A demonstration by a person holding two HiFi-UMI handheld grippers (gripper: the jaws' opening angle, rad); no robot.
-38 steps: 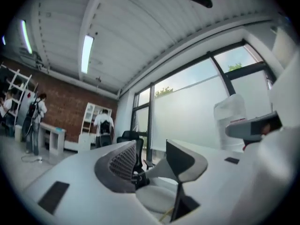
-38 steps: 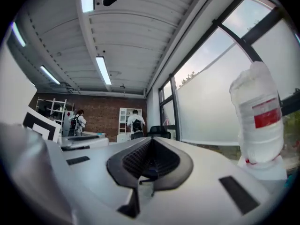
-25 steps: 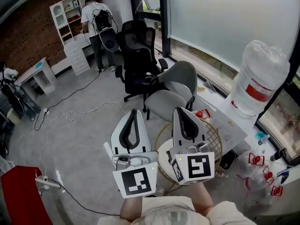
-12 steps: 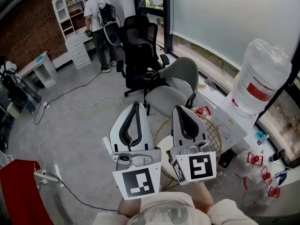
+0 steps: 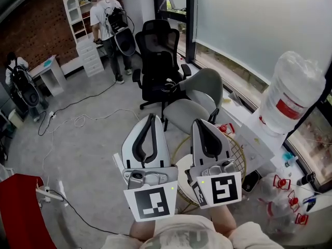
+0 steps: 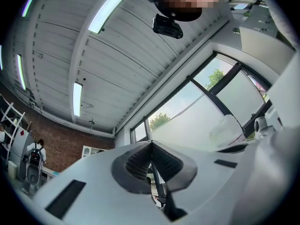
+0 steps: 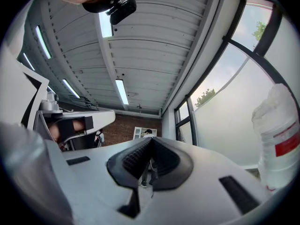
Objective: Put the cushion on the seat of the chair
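Note:
In the head view my left gripper (image 5: 150,117) and right gripper (image 5: 198,122) are held side by side close to my body, tips pointing away and slightly up. Both are shut with nothing between the pads, as the left gripper view (image 6: 151,144) and right gripper view (image 7: 151,142) also show. Ahead of them stands a grey chair (image 5: 199,87) with a bare grey seat (image 5: 182,111). Under the right gripper is a round gold wire frame (image 5: 234,148) with a pale round pad (image 5: 182,171) in it, mostly hidden. I cannot tell whether that pad is the cushion.
A black office chair (image 5: 158,61) stands behind the grey one. A large water bottle (image 5: 288,100) sits on a white stand at the right by the window. Cables (image 5: 78,123) trail over the grey floor. A person (image 5: 106,19) stands at the back shelves, another (image 5: 18,74) at the left.
Both grippers have stayed where they were. The head view has swung slightly, bringing a second person into sight at the left; the person at the shelves has shifted a little.

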